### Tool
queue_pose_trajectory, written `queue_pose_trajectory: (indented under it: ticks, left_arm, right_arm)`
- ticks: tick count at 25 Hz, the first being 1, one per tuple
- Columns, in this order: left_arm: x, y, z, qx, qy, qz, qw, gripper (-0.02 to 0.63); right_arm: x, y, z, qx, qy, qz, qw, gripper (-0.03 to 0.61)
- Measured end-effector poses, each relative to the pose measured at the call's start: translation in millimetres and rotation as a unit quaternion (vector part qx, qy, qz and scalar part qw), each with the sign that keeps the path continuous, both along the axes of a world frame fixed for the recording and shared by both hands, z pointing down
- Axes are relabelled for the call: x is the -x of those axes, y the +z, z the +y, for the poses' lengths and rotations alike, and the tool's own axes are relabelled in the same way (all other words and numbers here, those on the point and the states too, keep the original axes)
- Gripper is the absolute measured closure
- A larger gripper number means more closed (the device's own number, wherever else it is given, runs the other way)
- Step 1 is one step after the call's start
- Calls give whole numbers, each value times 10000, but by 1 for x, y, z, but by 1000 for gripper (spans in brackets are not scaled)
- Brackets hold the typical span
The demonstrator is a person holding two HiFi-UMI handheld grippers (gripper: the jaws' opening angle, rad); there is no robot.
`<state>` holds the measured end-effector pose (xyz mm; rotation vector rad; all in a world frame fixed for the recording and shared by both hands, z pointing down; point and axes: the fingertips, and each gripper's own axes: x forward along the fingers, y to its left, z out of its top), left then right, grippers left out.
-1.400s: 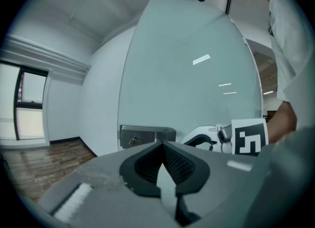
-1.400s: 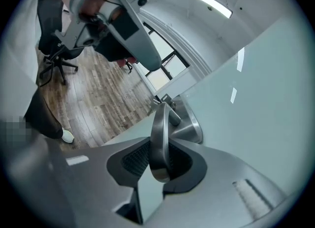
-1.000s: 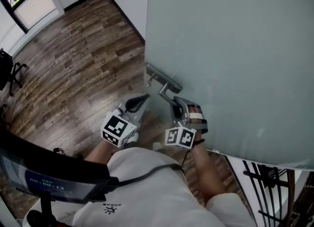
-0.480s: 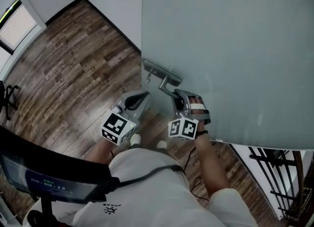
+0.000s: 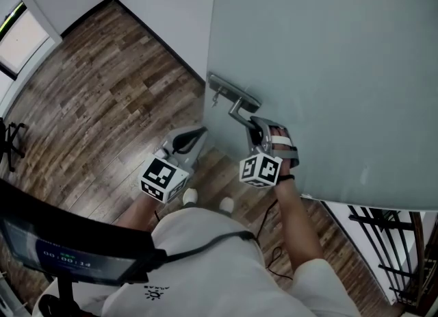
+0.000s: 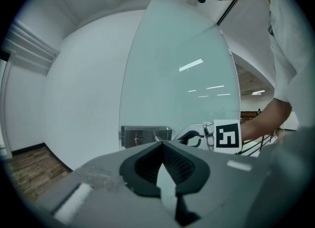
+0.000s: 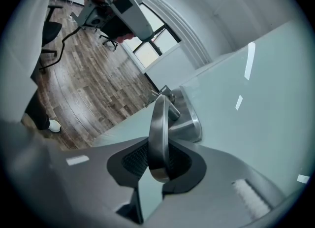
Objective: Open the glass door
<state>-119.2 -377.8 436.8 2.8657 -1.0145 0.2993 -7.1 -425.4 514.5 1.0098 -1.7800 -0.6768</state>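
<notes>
The frosted glass door (image 5: 328, 55) fills the right of the head view. Its metal lever handle (image 5: 237, 108) sticks out from a steel lock plate (image 5: 229, 92) near the door's edge. My right gripper (image 5: 254, 129) is shut on that lever. In the right gripper view the lever (image 7: 158, 133) stands upright between the pads, with the lock plate (image 7: 189, 118) behind it. My left gripper (image 5: 195, 135) hangs shut and empty, left of the handle and apart from the door. Past the left gripper (image 6: 162, 146) in its own view I see the lock plate (image 6: 145, 136) and the right gripper (image 6: 197, 136).
A wood-plank floor (image 5: 102, 83) spreads to the left, bounded by a white wall (image 5: 164, 1). A black railing (image 5: 390, 247) stands at the lower right behind the door. A dark screen (image 5: 61, 247) sits at the lower left, and an office chair (image 5: 10, 137) at the far left.
The right gripper, still closed on the lever, has moved up and right in the head view together with the door's edge. The left gripper has drifted slightly the same way.
</notes>
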Motion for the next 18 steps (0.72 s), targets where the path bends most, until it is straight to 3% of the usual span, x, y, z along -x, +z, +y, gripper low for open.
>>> queue_pose_trajectory:
  ticks: [18]
  left_arm:
    - [0, 10, -27, 124, -67, 46, 9999, 609]
  right_arm:
    - [-39, 4, -63, 53, 503, 76, 9987, 506]
